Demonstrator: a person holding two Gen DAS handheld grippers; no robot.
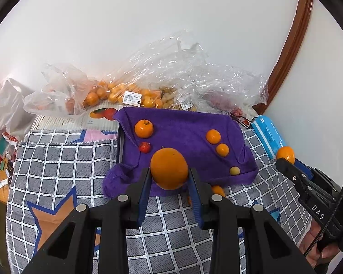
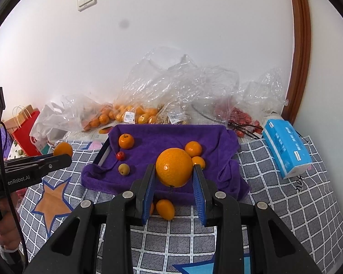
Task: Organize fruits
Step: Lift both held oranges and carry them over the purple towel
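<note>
Two large oranges [image 1: 169,168] [image 2: 173,167], small fruits [image 1: 213,136] on purple towel [image 1: 185,125]

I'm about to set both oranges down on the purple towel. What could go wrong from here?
1. Each orange is round and held only at its sides by the jaws; it may slip.
2. The purple towel already holds small fruits such as the red one; a released orange could knock them.
3. A small orange fruit has already ended up off the towel's front edge; others may roll off too.

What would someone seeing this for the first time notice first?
Two big oranges, one clamped in the left gripper and one in the right gripper, both held over a purple towel dotted with small fruit. Behind it, crinkled clear plastic bags of fruit line the white wall.
</note>
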